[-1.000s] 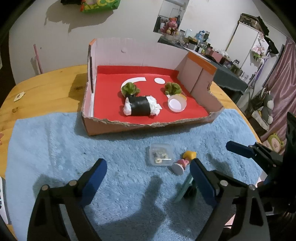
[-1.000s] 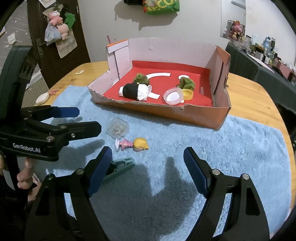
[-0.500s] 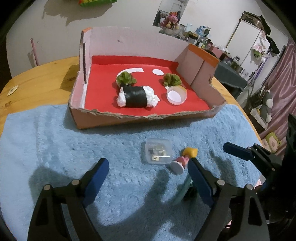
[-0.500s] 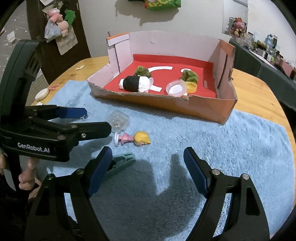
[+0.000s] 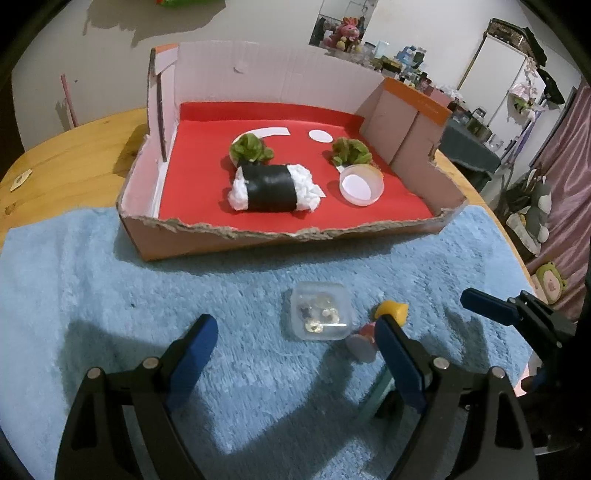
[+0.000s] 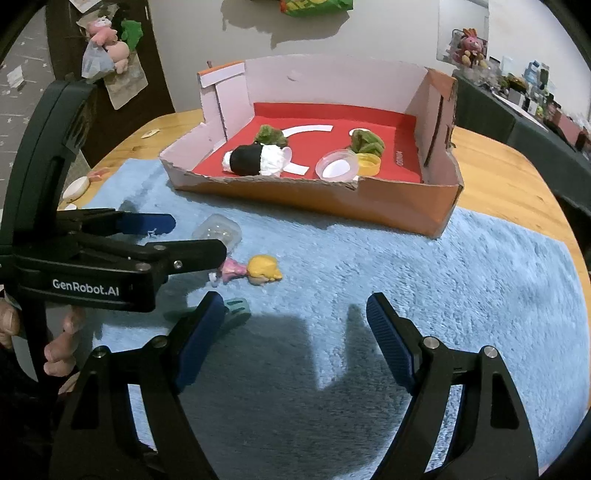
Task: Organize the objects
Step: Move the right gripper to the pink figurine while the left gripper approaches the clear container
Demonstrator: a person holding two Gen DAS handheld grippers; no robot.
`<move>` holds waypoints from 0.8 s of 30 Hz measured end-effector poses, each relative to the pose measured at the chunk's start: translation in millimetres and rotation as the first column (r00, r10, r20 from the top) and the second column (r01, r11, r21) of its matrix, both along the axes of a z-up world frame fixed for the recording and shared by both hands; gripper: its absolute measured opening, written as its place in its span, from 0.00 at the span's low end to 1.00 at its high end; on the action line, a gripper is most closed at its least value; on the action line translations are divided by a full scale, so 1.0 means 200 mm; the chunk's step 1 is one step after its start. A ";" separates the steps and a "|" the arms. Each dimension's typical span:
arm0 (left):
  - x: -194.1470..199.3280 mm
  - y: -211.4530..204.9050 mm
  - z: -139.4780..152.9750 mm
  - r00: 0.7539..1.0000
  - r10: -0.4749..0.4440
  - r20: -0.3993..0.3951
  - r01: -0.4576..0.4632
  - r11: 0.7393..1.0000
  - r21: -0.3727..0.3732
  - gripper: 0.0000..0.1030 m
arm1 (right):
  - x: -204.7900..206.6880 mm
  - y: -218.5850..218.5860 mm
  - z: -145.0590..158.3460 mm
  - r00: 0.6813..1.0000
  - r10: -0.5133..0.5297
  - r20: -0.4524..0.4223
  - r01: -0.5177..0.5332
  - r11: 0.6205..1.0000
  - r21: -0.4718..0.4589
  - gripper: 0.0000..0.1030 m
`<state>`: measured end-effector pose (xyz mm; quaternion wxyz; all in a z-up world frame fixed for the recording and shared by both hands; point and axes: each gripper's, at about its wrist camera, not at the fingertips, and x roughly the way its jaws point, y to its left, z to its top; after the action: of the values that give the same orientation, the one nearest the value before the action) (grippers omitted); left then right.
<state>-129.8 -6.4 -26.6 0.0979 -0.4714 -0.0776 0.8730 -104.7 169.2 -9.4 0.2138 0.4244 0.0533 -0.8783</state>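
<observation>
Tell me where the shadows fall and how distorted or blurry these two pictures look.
Left wrist view: the left gripper throws dark shadows on the blue towel; fisheye bends the cardboard box, corners black, far shelves soft. Right wrist view: the right gripper casts a broad shadow on the towel just ahead; the wall shows a hard shadow under the green bag; edges curve.

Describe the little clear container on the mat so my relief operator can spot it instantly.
On the blue mat, in front of the cardboard tray, lies a clear plastic box. It sits beside a yellow-haired figurine; only the box is see-through, with tiny bits inside.
</observation>
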 end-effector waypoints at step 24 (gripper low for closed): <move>0.00 -0.06 0.00 1.000 0.022 -0.003 -0.022 1.000 0.007 0.84 | -0.04 -0.05 -0.03 1.000 0.014 0.013 -0.014 1.000 0.007 0.77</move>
<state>-130.4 -18.9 -26.6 0.0901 -0.4687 -0.0857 0.8746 -112.8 158.5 -14.5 0.2189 0.4305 0.0578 -0.8737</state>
